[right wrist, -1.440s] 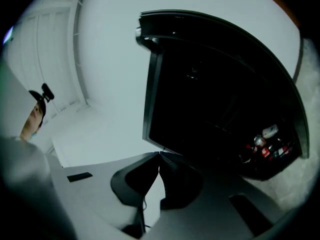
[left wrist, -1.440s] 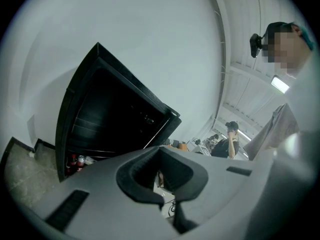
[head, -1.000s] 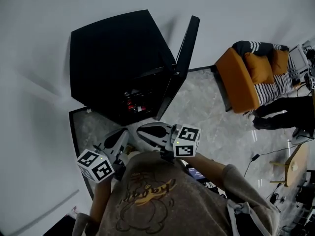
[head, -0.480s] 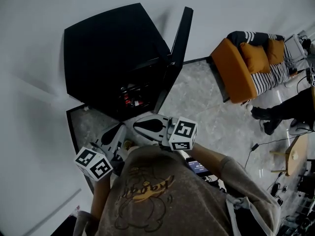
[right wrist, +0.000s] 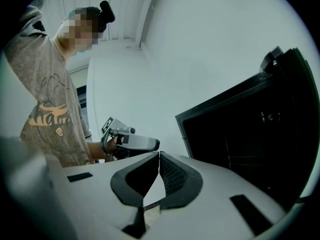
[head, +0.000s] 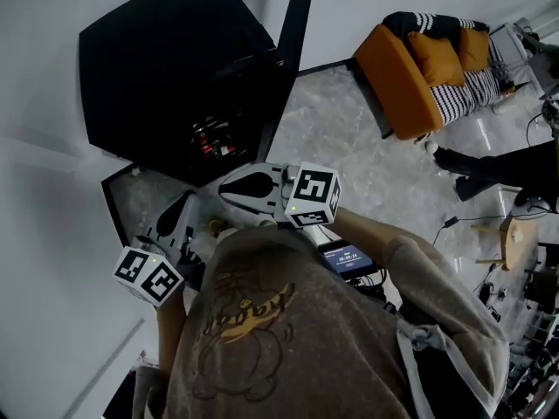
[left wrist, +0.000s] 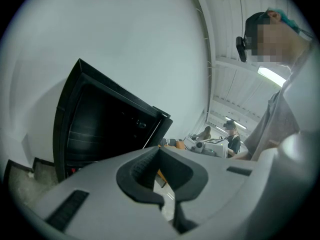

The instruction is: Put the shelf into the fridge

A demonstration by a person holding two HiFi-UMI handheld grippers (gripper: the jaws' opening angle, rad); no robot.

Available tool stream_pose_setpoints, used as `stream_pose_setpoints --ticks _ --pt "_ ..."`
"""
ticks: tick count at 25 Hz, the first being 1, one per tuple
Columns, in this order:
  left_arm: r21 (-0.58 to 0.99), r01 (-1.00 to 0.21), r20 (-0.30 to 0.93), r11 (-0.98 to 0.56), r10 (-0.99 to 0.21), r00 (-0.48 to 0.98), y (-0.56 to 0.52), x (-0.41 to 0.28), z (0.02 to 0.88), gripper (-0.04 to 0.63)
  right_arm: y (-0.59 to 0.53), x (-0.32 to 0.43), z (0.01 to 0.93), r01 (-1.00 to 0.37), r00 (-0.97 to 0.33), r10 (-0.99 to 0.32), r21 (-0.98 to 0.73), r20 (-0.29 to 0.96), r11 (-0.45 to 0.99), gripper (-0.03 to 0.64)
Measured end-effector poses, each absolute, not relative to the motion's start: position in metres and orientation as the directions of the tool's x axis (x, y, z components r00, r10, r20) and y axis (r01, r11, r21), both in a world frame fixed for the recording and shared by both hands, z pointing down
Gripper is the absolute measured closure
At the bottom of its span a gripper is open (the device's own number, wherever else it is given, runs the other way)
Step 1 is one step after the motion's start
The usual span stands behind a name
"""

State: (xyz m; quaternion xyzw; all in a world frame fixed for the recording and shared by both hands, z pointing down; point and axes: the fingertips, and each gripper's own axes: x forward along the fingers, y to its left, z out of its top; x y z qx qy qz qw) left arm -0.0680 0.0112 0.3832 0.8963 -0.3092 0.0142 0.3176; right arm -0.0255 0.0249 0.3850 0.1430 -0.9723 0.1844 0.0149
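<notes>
Black fridge (head: 166, 85) stands on the marble floor (head: 376, 173) with its door (head: 289, 51) swung open; any shelf inside is lost in the dark. The left tongs (left wrist: 159, 151) and right tongs (right wrist: 159, 155) are both closed on nothing, near its open front.

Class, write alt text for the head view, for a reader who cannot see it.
Seen from above, a person holds the left gripper and right gripper, both shut and empty, before a low black fridge with its door open. An orange sofa stands to the right.
</notes>
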Motion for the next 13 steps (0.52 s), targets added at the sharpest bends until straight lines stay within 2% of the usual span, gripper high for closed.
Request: stream_pose_setpoints --ticks 13 --pt "0.569 -0.580 0.246 -0.583 -0.552 0.796 0.0156 -0.0685 0.3939 0.597 0.0252 -0.0206 0.3970 -0.290 -0.957 -0.259 -0.346 0.132 0.892 0.595"
